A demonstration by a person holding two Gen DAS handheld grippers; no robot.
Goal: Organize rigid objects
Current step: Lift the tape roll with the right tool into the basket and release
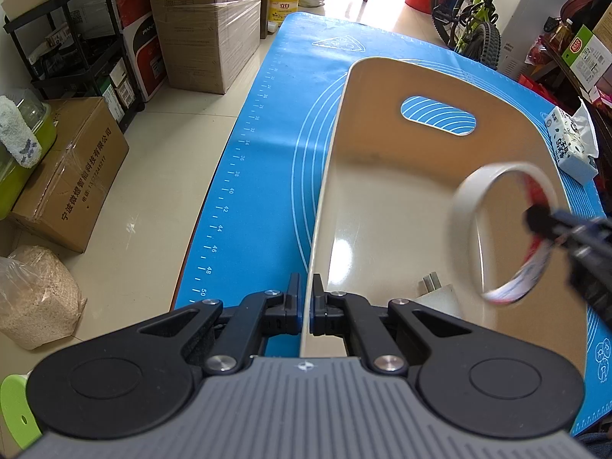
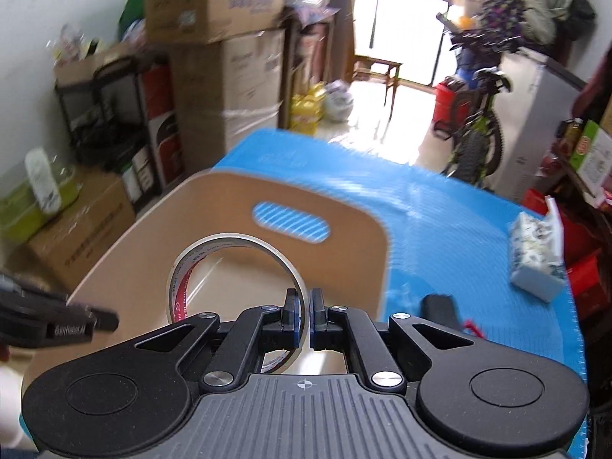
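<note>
Left wrist view: the left gripper pinches the beige plastic bin's wall, apparently steadying it, while the right gripper clamps the white tape roll above the bin interior, likely for dropping.

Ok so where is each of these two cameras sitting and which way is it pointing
Left wrist: rides the left claw, looking down along the beige bin's wall, which the claw pinches; the right claw enters from the right with the tape roll.
Right wrist: rides the right claw, shut on the tape roll above the bin; the left claw shows at left.
Shared: bin, tape roll, blue mat, tissue pack, bicycle.
</note>
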